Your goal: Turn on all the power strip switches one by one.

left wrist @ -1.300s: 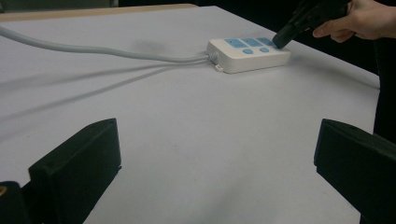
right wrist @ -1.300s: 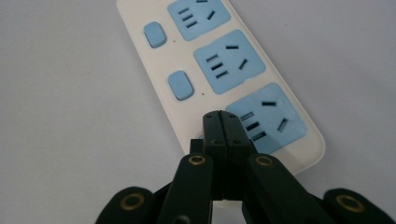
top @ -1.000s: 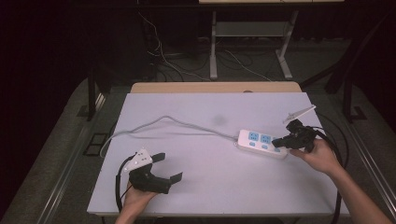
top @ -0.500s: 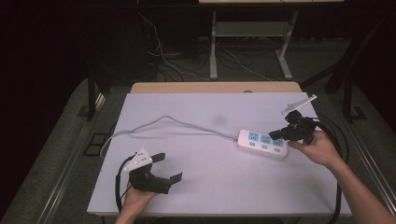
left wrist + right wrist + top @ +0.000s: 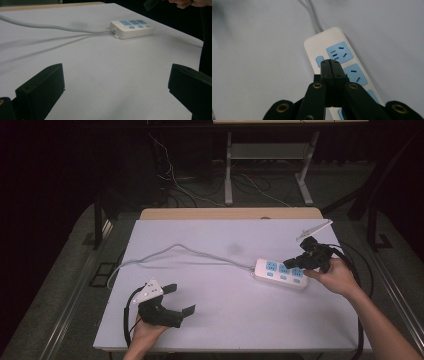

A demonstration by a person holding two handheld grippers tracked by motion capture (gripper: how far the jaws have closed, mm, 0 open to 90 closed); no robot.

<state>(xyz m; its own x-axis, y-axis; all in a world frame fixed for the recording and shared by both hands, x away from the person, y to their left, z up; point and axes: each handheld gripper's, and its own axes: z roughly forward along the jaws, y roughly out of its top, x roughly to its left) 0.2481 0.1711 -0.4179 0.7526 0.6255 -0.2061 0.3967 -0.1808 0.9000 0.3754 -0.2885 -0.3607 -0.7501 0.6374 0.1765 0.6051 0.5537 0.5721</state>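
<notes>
Okay, high view first: we are seeing the power strip [image 5: 280,273] lying flat on the white table [image 5: 225,320] at about 3 o'clock from the table's middle, its grey cord [image 5: 185,251] running off toward 9 o'clock and over the left edge. We are seeing the right gripper [image 5: 291,264] hovering over the strip's right end with its jaws pressed together and nothing between them, tips aiming toward 8 o'clock. We are judging the step as pressing one of the strip's switch buttons with the closed tips; whether a press is coming or done, we cannot tell. The next move is calling for a small, straight push down on a button, not on a socket.

Left gripper view: the left gripper [image 5: 115,85] is idling with jaws wide apart, holding nothing, low over bare table. We are seeing the strip [image 5: 132,28] at 1 o'clock, well apart from it. The right hand is getting cut off at the top edge.

Right gripper view: closed jaw tips [image 5: 330,65] are sitting over the strip [image 5: 337,60] beside the first blue button [image 5: 319,61]. The tips are hiding part of the strip, so contact is hard to make out; the far buttons are covered by the gripper body.
</notes>
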